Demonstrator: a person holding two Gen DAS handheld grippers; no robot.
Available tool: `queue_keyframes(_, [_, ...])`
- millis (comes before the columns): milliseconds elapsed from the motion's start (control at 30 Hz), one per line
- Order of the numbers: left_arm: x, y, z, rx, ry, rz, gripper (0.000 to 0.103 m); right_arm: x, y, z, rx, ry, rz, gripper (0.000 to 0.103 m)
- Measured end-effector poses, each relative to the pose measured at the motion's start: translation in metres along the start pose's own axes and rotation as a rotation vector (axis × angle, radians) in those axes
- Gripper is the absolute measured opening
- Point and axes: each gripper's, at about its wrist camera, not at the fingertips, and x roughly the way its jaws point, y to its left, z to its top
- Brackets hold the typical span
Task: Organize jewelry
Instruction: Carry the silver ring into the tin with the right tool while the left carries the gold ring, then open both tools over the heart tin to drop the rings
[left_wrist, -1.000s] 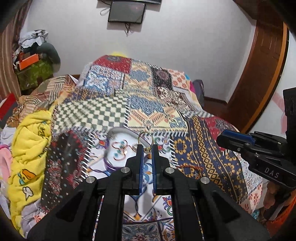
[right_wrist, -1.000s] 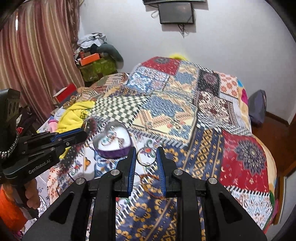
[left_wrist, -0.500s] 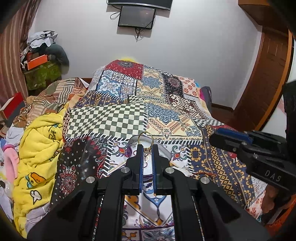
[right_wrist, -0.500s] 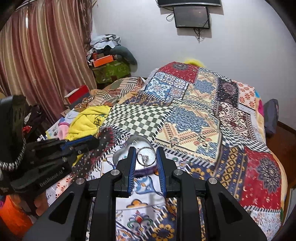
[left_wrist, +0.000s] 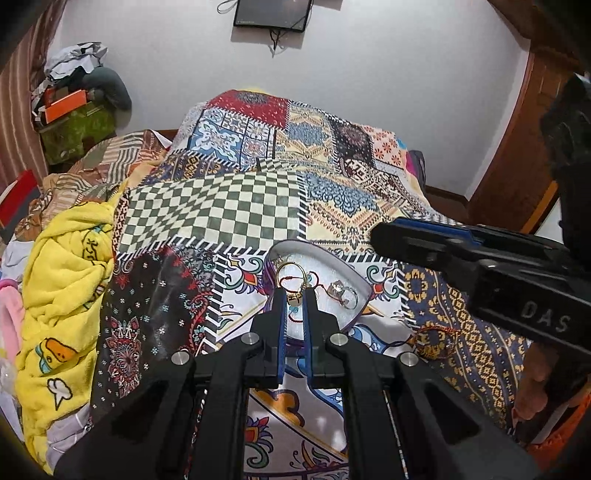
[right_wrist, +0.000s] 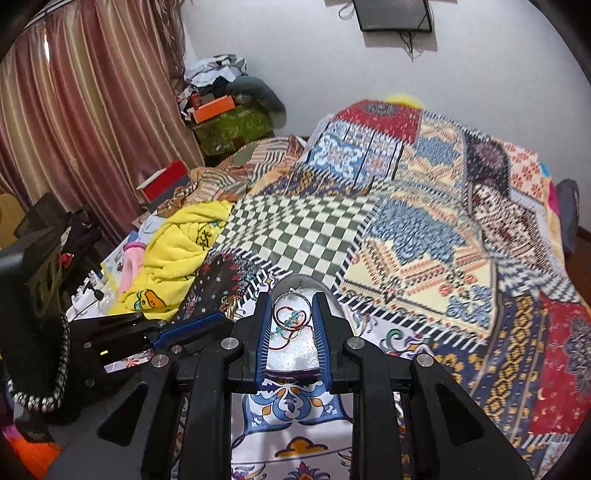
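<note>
My left gripper (left_wrist: 294, 293) is shut on a gold hoop ring (left_wrist: 290, 273) and holds it over a heart-shaped silver tray (left_wrist: 347, 271) on the patchwork bedspread. The tray holds a silver ring (left_wrist: 345, 293) and a red thread bracelet. My right gripper (right_wrist: 291, 314) is shut on a silver hoop ring (right_wrist: 291, 309) and holds it over the same tray (right_wrist: 295, 354). A red beaded bracelet (right_wrist: 291, 319) lies in the tray behind it. The right gripper body (left_wrist: 480, 266) shows in the left wrist view, the left gripper body (right_wrist: 147, 332) in the right wrist view.
A red thread bracelet (left_wrist: 437, 338) lies on the bedspread right of the tray. A yellow blanket (left_wrist: 62, 280) is heaped on the left. Boxes and clothes (right_wrist: 225, 114) pile by the curtain. A wooden door (left_wrist: 524, 140) stands at the right.
Both grippers have moved forward and down with their rings and now hang over the heart-shaped tray. Each grip stays closed.
</note>
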Motion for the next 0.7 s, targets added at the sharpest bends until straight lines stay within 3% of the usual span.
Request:
queue_keyframes(333, [0.017, -0.002, -0.004, 0.024, 0.034, -0.018, 0.006, 0.031, -0.014, -0.011, 0.058, 0.088, 0.039, 0.020])
queue_keyframes(700, [0.020, 0.007, -0.004, -0.021, 0.041, -0.050, 0.006, 0.041, -0.017, -0.017, 0.057, 0.130, 0.046, 0.020])
